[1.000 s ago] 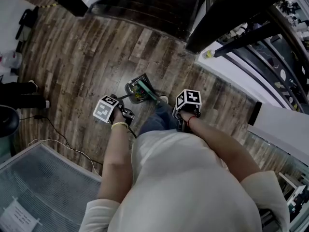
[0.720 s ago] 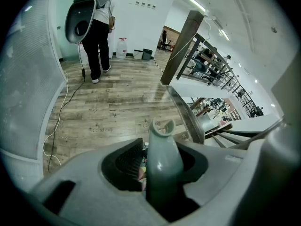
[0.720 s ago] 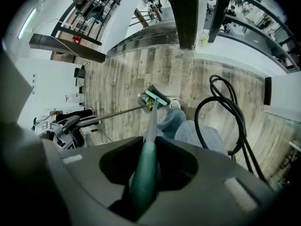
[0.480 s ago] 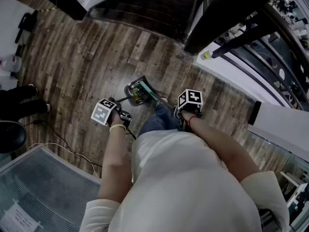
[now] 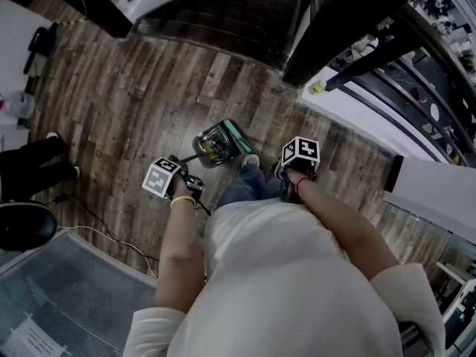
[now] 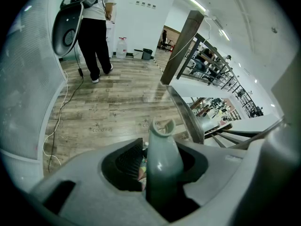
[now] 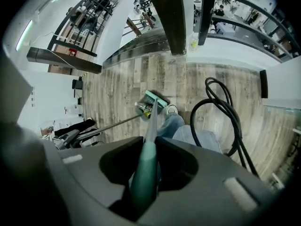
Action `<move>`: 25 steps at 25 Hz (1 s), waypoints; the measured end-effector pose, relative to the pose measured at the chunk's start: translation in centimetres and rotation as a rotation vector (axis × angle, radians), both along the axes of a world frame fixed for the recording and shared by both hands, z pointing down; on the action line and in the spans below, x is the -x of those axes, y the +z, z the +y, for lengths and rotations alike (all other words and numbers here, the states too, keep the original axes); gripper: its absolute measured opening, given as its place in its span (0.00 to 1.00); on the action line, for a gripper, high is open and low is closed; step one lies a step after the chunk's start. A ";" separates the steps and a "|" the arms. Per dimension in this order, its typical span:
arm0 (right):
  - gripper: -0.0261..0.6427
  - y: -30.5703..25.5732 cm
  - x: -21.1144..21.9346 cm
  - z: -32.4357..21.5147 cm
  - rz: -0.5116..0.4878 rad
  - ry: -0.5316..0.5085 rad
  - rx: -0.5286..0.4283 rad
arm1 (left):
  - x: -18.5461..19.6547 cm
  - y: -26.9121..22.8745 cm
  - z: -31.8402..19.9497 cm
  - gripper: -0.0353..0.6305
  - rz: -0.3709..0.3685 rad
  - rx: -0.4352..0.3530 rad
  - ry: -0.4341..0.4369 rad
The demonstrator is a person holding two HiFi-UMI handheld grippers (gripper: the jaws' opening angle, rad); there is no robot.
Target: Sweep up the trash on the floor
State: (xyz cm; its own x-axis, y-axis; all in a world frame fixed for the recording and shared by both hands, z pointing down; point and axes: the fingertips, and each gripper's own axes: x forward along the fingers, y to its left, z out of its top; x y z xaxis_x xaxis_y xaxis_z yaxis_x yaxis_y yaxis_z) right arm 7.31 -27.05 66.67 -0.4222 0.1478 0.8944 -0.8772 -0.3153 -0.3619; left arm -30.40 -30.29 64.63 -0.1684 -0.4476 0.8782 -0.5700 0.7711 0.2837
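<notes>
A grey dustpan [image 5: 214, 144] with colourful trash in it rests on the wooden floor in front of my shoe. The green broom head [image 5: 239, 135] lies against its right side. My left gripper [image 5: 190, 185] is shut on the dustpan's thin dark handle [image 5: 187, 157], whose pale green end [image 6: 162, 155] stands between the jaws. My right gripper [image 5: 288, 190] is shut on the green broom handle [image 7: 146, 160]. That handle runs down to the broom head [image 7: 157, 100] beside the dustpan [image 7: 144, 109].
A person in black trousers [image 5: 33, 162] stands at the left, next to a round black object [image 5: 22, 225]. A white cable [image 5: 104, 233] trails past a ribbed grey surface [image 5: 67, 288]. Dark stairs [image 5: 223, 13] rise ahead and a white ledge [image 5: 372, 117] runs on the right.
The dustpan and broom head have shifted a little forward and to the right, with both grippers following. The standing person's feet have moved at the left.
</notes>
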 end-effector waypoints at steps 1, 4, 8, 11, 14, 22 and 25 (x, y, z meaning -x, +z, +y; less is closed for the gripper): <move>0.18 0.0 -0.2 -0.2 0.002 0.011 -0.003 | 0.0 0.0 0.0 0.26 0.001 0.000 0.000; 0.18 0.3 -1.2 -0.9 0.012 0.057 -0.012 | 0.0 0.0 -0.1 0.26 0.000 0.001 0.000; 0.18 0.5 -2.7 -1.5 0.015 0.139 -0.023 | -0.2 -0.1 -0.2 0.26 0.001 0.003 0.000; 0.18 0.6 -3.8 -2.0 0.012 0.218 -0.026 | -0.2 -0.1 -0.3 0.26 0.001 0.005 0.001; 0.18 0.8 -4.9 -2.1 0.013 0.288 -0.028 | -0.2 0.0 -0.2 0.26 0.003 0.006 0.001; 0.18 1.1 -7.7 -2.4 0.027 0.435 -0.041 | -0.2 -0.1 0.0 0.26 0.002 0.007 0.005; 0.18 1.2 -8.5 -2.5 0.025 0.489 -0.040 | -0.2 -0.2 -0.2 0.26 0.004 0.011 0.005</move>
State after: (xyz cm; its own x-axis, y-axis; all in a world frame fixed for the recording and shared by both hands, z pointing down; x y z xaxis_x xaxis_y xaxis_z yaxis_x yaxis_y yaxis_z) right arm 15.84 -29.59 67.86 -0.4116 -0.0972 0.9062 -0.6384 -0.6789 -0.3628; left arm -30.19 -30.54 64.39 -0.1632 -0.4385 0.8838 -0.5726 0.7716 0.2772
